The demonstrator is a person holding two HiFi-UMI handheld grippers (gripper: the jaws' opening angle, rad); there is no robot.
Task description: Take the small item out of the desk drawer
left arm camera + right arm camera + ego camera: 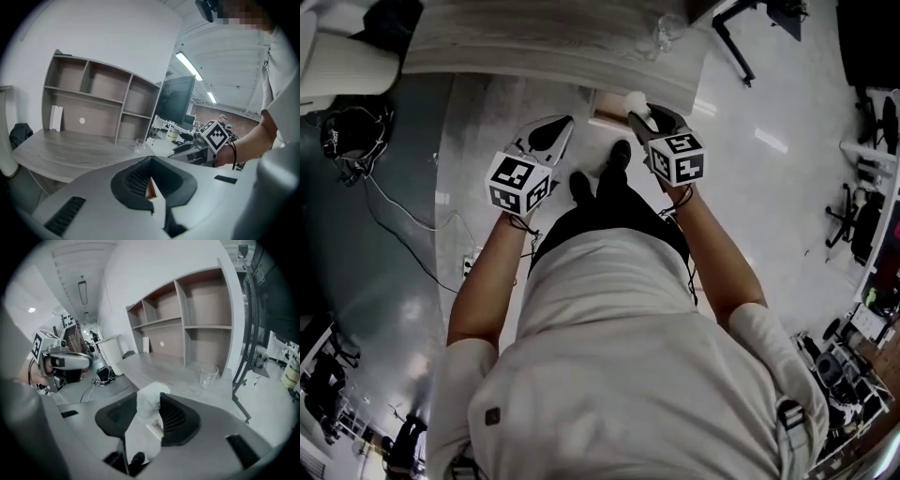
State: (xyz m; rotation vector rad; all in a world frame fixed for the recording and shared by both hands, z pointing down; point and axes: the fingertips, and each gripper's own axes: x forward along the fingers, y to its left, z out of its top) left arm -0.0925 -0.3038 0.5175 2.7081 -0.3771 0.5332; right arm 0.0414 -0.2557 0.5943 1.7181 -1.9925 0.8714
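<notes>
Two hand-held grippers are in use; the right hand-held gripper (150,397) pinches the small white fluffy item (146,411), clear of the bench (159,369); the left hand-held gripper (150,161) has its jaws pressed together; a glass (207,374) stands on the bench; a white box (56,118) stands in the lower left compartment of the shelf unit (123,96).

White short-sleeved shirt (628,375), dark trousers (609,214), black shoes (620,154); grey left claw (562,126), grey right claw (639,113), marker cubes (519,182)

desk (534,37): pale wood grain, matt. floor (787,187): glossy. glass (207,375): clear. my right hand-held gripper (151,411): matt grey plastic. small item (147,400): white, fluffy.
</notes>
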